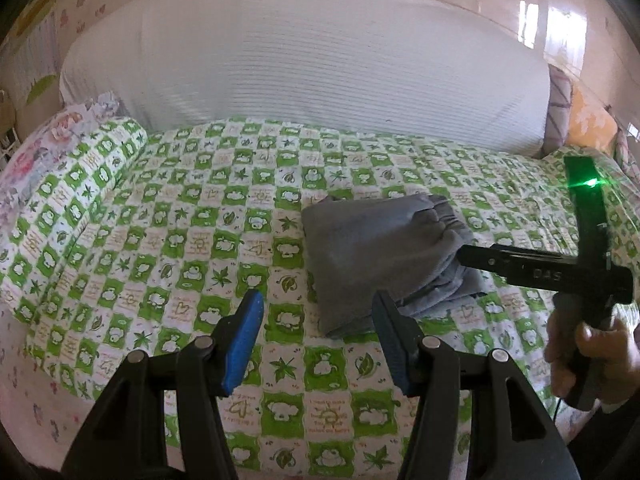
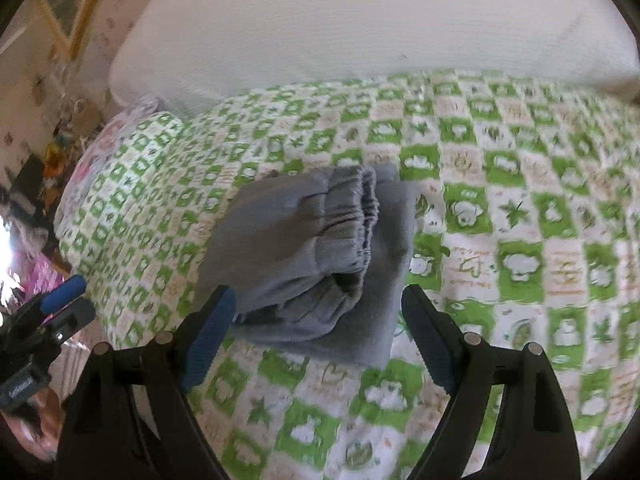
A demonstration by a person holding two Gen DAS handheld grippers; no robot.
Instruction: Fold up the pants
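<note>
The grey pants [image 1: 372,256] lie folded into a compact bundle on the green-and-white checked bedspread [image 1: 200,240]; the gathered elastic waistband lies on top in the right wrist view [image 2: 316,248]. My left gripper [image 1: 318,312] is open and empty, just above the bedspread in front of the bundle's near left corner. My right gripper [image 2: 318,308] is open and empty, its jaws spread wide at the bundle's near edge. The right gripper's black body [image 1: 532,272] shows from the side in the left wrist view, over the bundle's right edge. The left gripper's blue pad [image 2: 64,288] shows at the far left of the right wrist view.
A large white striped cushion [image 1: 304,72] stands along the back of the bed. A green checked pillow [image 1: 76,200] and floral bedding [image 1: 40,140] lie at the left. A person's hand [image 1: 592,348] holds the right gripper's handle. Room clutter [image 2: 36,184] shows beyond the bed's left edge.
</note>
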